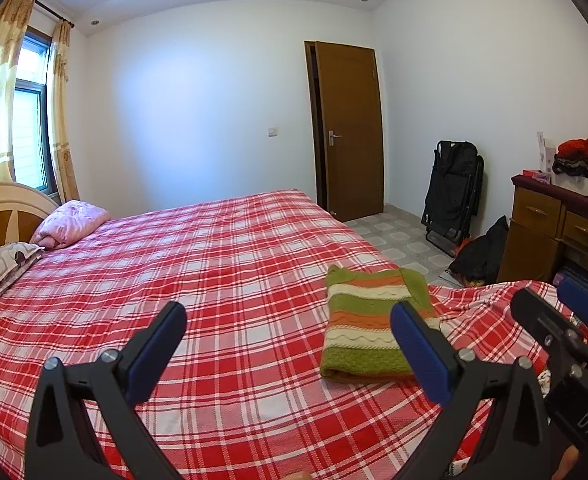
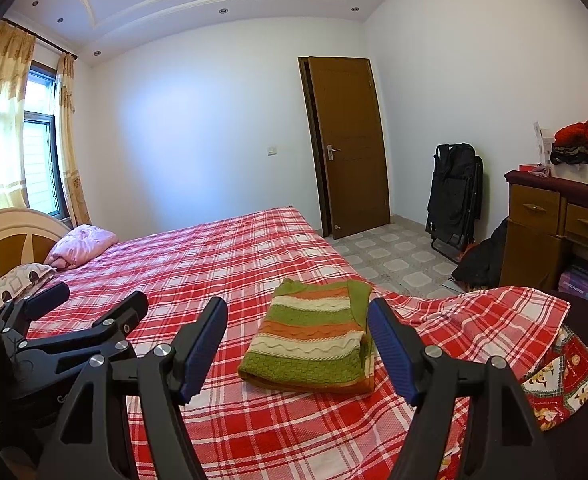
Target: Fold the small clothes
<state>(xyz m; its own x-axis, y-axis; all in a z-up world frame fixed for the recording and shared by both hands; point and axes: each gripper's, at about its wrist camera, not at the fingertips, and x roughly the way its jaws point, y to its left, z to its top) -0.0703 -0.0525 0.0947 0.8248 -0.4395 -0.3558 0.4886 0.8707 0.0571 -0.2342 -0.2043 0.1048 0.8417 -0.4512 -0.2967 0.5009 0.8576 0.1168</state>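
A small knitted sweater with green, orange and cream stripes lies folded into a neat rectangle on the red plaid bed. In the right wrist view the sweater lies just ahead, between the fingers. My left gripper is open and empty, held above the bed to the left of the sweater. My right gripper is open and empty, just short of the sweater. The right gripper shows at the right edge of the left wrist view. The left gripper shows at the left in the right wrist view.
A pink bundle and a patterned pillow lie by the headboard. A brown door, a folded black chair and a wooden dresser with clutter stand at the right. The bed sheet bunches at the near right corner.
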